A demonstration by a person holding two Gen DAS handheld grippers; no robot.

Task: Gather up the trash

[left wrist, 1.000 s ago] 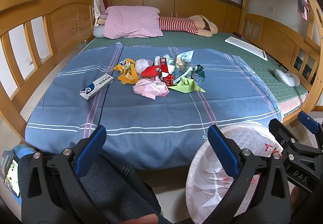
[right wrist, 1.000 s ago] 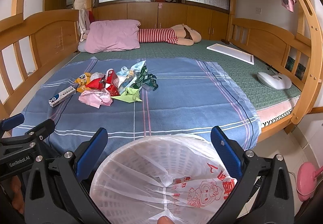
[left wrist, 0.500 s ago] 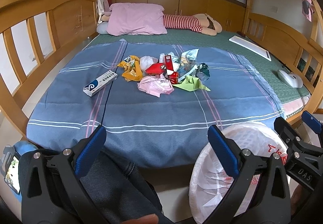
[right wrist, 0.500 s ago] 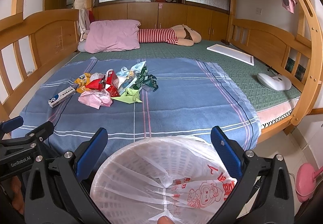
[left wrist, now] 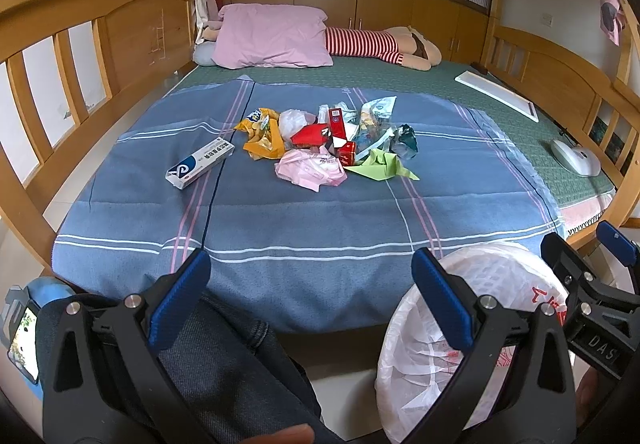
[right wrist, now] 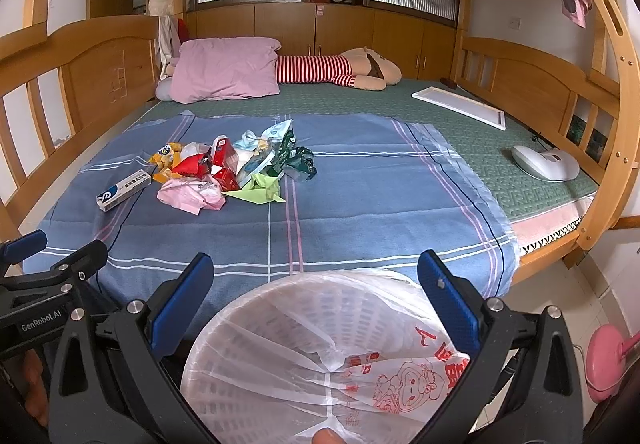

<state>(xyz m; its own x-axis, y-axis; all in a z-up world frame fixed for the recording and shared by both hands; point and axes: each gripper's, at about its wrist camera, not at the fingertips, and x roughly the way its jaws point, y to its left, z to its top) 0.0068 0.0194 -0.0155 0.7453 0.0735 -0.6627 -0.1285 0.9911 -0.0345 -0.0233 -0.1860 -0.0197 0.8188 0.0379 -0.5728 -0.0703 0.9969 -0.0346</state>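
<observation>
A heap of trash (left wrist: 328,142) (right wrist: 236,168) lies mid-bed on the blue blanket (left wrist: 304,212): yellow wrappers, red cartons, a pink crumpled wrapper (left wrist: 310,172), green paper (left wrist: 384,168), dark foil. A white-and-blue box (left wrist: 200,163) (right wrist: 124,190) lies apart to its left. A white bin lined with a plastic bag (right wrist: 320,356) (left wrist: 480,344) stands at the bed's foot. My left gripper (left wrist: 312,304) is open and empty, over the blanket's near edge. My right gripper (right wrist: 316,304) is open above the bin's rim, holding nothing.
Wooden rails (left wrist: 80,56) flank the bed. A pink pillow (left wrist: 272,36) and striped plush toy (right wrist: 340,70) lie at the head. A white board (right wrist: 460,106) and white device (right wrist: 546,164) sit on the green mat at right. A person's trouser leg (left wrist: 224,364) is below the left gripper.
The left gripper has risen and tilted slightly, so the bed and trash sit lower and closer in its view. The right gripper has barely moved. Both stay open.
</observation>
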